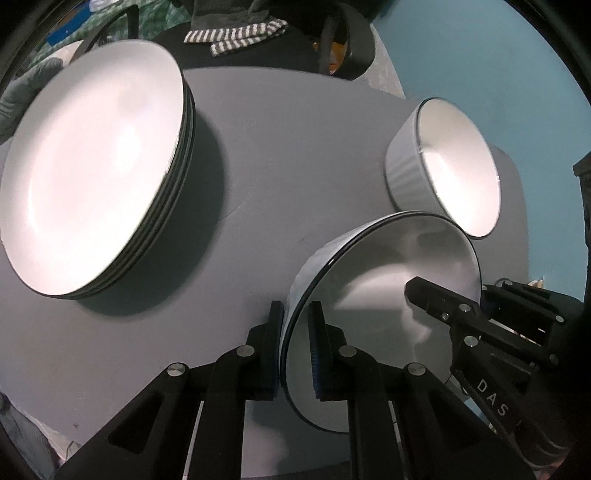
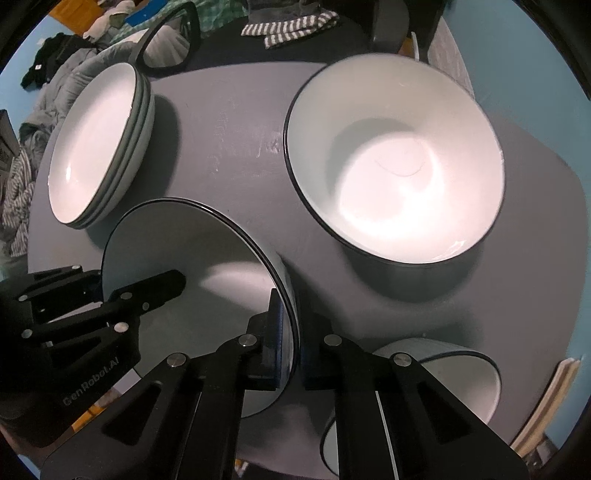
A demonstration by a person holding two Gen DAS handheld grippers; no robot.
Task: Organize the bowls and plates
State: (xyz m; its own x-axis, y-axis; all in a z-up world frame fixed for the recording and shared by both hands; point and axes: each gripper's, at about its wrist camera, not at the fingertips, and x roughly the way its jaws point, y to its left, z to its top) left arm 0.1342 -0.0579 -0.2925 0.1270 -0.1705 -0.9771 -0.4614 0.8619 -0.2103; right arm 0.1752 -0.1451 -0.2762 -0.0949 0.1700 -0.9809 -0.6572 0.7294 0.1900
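Small white ceramic bowl with thin dark rim [image 1: 384, 280] sitting on grey round table [image 1: 258, 155], pinched on opposite rim sides: left gripper [image 1: 295, 347] clamped over near wall, one pad inside and one outside; right gripper [image 2: 288, 343] likewise on far wall. Step in hand looks like two-handed grasp just made, lift pending. Next move probably calls for level, synchronized raise and nesting into larger white bowl with dark rim [image 2: 395, 162] behind it, which shows empty. Held bowl also empty. Stack of white dark-edged plates [image 1: 96, 170] already gathered at table's left, nothing on top plate. Another small white bowl [image 2: 458, 373] near table edge by right gripper, contents not visible. Striped grey-white cloth [image 1: 236, 35] beyond table.
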